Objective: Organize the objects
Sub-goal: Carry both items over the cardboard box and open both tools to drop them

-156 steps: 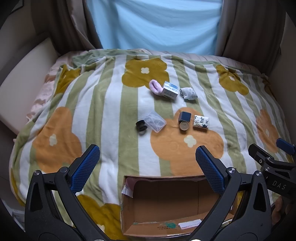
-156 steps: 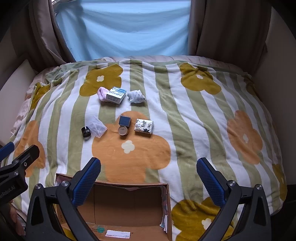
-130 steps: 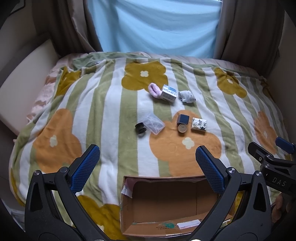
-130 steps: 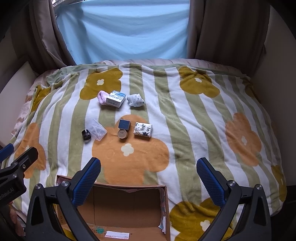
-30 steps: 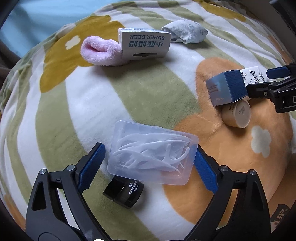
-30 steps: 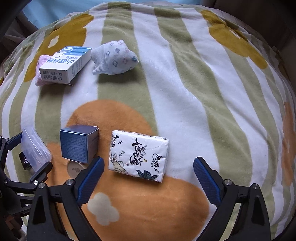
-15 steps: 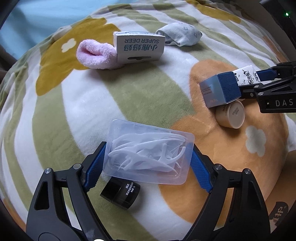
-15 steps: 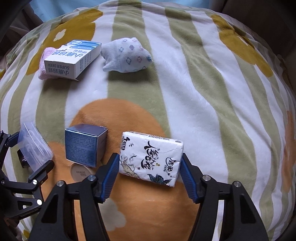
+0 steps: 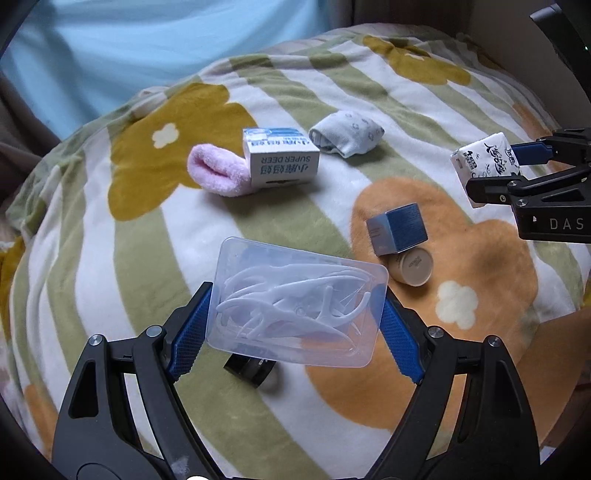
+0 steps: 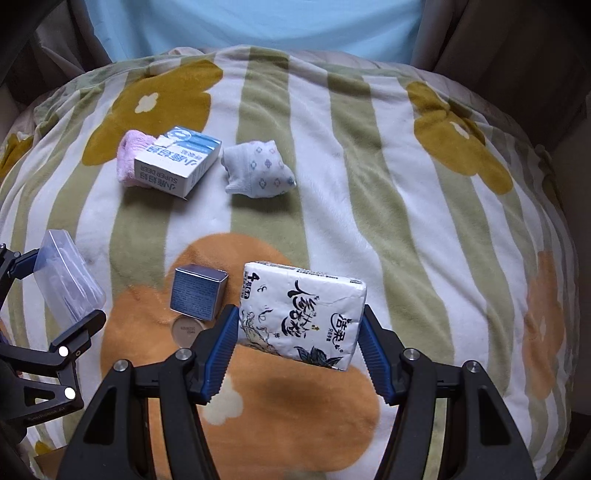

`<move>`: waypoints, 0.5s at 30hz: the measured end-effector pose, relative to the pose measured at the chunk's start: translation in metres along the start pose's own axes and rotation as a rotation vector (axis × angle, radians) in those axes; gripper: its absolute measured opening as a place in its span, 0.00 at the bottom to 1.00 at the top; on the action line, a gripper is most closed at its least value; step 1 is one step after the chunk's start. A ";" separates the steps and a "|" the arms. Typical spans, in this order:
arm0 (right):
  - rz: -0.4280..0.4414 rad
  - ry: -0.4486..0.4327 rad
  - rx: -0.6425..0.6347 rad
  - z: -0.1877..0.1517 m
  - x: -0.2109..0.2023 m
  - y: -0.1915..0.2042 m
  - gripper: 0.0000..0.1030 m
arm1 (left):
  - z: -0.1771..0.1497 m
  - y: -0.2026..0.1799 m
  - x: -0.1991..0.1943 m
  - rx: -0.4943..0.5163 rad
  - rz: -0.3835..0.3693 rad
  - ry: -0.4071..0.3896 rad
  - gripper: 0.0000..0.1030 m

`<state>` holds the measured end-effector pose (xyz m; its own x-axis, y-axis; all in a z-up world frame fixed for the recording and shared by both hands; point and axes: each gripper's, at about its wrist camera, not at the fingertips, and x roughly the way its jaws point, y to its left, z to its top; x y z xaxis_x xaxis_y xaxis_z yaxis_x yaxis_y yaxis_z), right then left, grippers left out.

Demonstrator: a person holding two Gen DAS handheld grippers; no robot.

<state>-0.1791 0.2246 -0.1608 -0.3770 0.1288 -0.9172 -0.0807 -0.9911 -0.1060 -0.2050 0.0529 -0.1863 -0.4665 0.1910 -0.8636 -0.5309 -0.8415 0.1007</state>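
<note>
My left gripper (image 9: 295, 325) is shut on a clear plastic box of floss picks (image 9: 295, 302) and holds it lifted above the blanket; the box also shows in the right wrist view (image 10: 68, 273). My right gripper (image 10: 297, 336) is shut on a white tissue pack (image 10: 301, 314) with black print, raised off the blanket; the pack also shows in the left wrist view (image 9: 484, 162). On the blanket lie a blue cube box (image 10: 197, 293), a beige round jar (image 10: 188, 328), a small black jar (image 9: 247, 369), a white-blue carton (image 10: 177, 164), a pink sock (image 9: 216, 173) and a patterned white sock (image 10: 258, 171).
Everything rests on a soft striped blanket (image 10: 369, 184) with orange and mustard flowers, which bulges and slopes away at its edges. A light blue curtain (image 10: 258, 22) hangs behind, with brown drapes at both sides.
Both grippers closed on their objects and lifted them: the left raised the floss pick box off the black jar's side, the right raised the tissue pack from beside the blue cube box.
</note>
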 end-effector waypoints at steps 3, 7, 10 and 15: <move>0.007 -0.031 -0.018 0.002 -0.019 0.000 0.57 | -0.001 0.001 -0.027 -0.023 0.021 -0.024 0.80; 0.027 -0.067 -0.037 -0.004 -0.049 -0.005 0.57 | -0.004 -0.005 -0.069 -0.051 0.050 -0.056 0.80; 0.040 -0.093 -0.061 -0.015 -0.073 -0.008 0.58 | -0.011 -0.014 -0.103 -0.067 0.068 -0.079 0.80; 0.086 -0.111 -0.084 -0.044 -0.110 -0.014 0.57 | -0.031 -0.037 -0.155 -0.095 0.077 -0.104 0.80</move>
<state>-0.0963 0.2230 -0.0750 -0.4796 0.0418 -0.8765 0.0324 -0.9973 -0.0652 -0.0908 0.0387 -0.0714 -0.5771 0.1709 -0.7986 -0.4232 -0.8989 0.1134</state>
